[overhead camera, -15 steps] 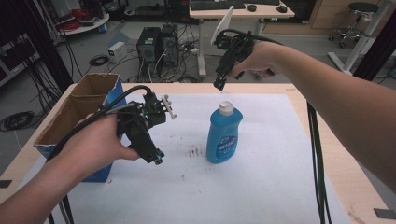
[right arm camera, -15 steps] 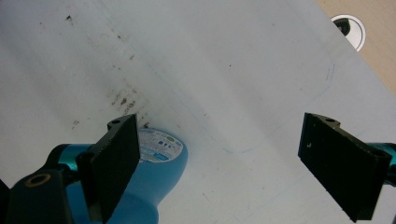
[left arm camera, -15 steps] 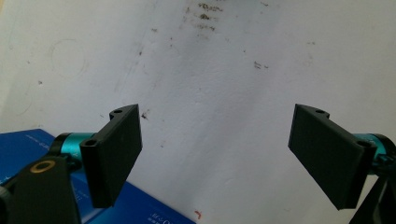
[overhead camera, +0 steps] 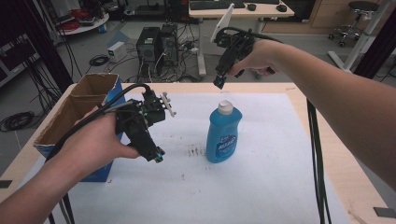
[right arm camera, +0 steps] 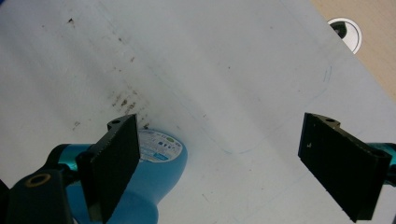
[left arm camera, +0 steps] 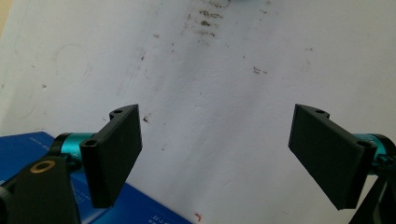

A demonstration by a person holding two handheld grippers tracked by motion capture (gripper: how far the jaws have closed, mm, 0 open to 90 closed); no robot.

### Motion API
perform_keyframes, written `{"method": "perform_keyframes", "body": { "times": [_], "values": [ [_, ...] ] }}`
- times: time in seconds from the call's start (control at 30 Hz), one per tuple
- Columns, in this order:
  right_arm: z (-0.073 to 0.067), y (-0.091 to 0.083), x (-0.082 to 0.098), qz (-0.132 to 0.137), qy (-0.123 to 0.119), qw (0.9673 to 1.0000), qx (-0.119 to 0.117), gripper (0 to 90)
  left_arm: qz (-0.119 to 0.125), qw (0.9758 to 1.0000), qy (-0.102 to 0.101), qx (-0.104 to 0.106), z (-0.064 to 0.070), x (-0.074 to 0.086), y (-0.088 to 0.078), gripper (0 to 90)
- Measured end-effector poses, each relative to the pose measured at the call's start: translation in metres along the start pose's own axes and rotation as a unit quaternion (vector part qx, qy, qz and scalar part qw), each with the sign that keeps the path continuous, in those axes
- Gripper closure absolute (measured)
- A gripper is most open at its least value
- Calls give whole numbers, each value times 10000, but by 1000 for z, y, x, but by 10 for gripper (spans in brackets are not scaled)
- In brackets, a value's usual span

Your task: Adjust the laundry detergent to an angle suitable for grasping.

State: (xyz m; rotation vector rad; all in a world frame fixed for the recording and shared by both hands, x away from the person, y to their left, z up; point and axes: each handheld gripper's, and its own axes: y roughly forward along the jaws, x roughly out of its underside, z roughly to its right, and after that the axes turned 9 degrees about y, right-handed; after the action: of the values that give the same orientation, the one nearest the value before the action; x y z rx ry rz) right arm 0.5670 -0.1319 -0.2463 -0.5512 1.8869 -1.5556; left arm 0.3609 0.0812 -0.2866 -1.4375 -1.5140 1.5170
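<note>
A blue dish-soap bottle (overhead camera: 223, 136) with a white cap stands upright on the white sheet (overhead camera: 261, 186) near the table's middle. My right gripper (overhead camera: 219, 84) hangs just above and slightly behind the cap, pointing down, apart from it. In the right gripper view its jaws (right arm camera: 224, 123) stand wide open, with the bottle (right arm camera: 156, 170) below, beside the left jaw. My left gripper (overhead camera: 157, 156) hovers low to the left of the bottle, a hand's width away. Its jaws (left arm camera: 217, 116) are open over bare sheet.
An open cardboard box (overhead camera: 88, 100) with blue sides stands at the table's left edge, right beside my left hand; its blue wall (left arm camera: 28, 144) shows under the left jaw. Dark smudges (overhead camera: 196, 151) mark the sheet. A cable grommet (right arm camera: 345, 29) sits in the wooden tabletop.
</note>
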Motion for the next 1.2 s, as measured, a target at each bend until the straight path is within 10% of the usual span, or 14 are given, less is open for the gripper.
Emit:
{"method": "perform_keyframes", "body": {
  "times": [0.53,1.2],
  "values": [
    [0,-2,1,34,-12,10000,0,125,508,9984,-204,-158,-2,-11,-2,175],
    [0,-2,0,62,58,10000,24,125,1533,9874,-359,-177,-4,-67,26,175]
  ]
}}
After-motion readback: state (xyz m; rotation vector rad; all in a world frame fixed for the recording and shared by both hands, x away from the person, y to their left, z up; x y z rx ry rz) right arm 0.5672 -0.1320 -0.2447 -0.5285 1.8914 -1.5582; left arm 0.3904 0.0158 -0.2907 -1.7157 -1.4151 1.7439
